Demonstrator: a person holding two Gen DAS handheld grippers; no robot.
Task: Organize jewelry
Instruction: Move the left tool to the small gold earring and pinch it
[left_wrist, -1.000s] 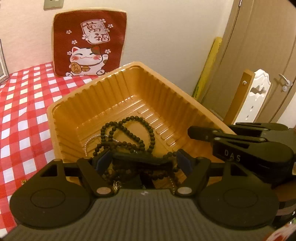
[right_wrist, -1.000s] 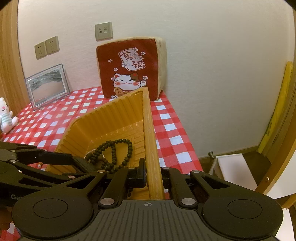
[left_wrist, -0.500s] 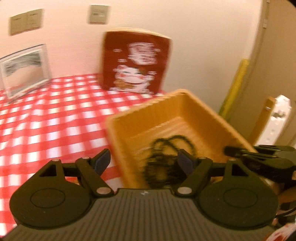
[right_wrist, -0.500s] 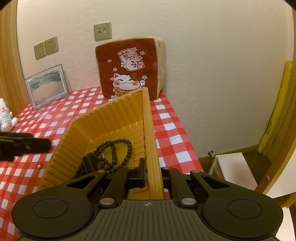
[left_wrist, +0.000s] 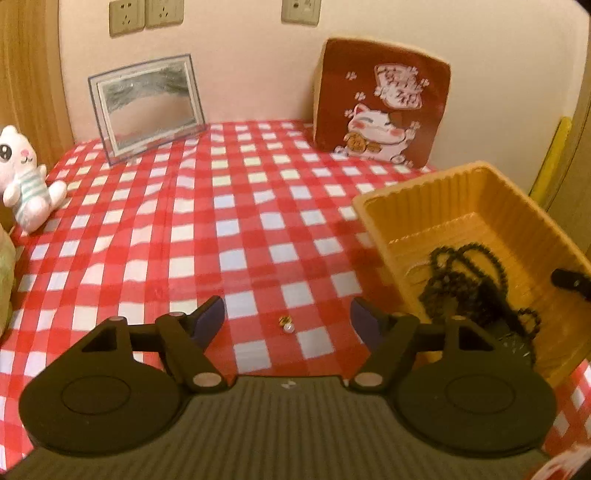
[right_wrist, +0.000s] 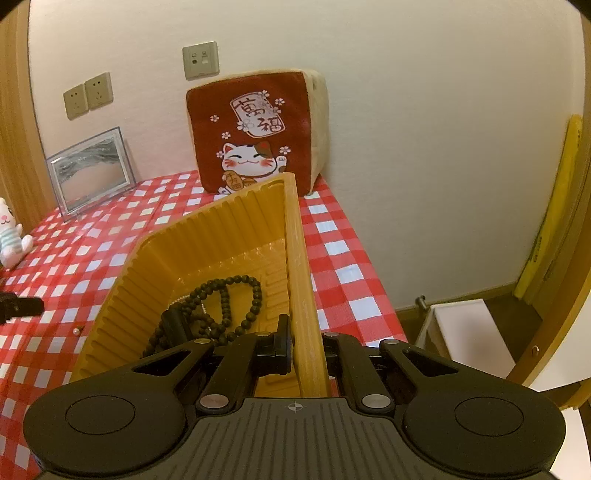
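Jewelry: a small earring, gold cap on a white pearl, is lying loose on the checked cloth, well left of the tray.
Tray contents: dark beads and a fine pale chain are lying tangled on the floor of it.
Left gripper: jaws are standing wide and holding nothing, though they have just been narrowing slightly; it is hovering with the earring between the fingers.
Right gripper: clamped tight on the tray's near wall, steadying it.
Step in hand: judged to be lining up for the earring pickup.
Next move: calling for a careful descent and a precise pinch; the pearl is tiny and round, likely to roll.
Materials: tray is thin ribbed orange plastic, likely to flex; cloth is looking glossy and wrinkled; beads are matte and round.
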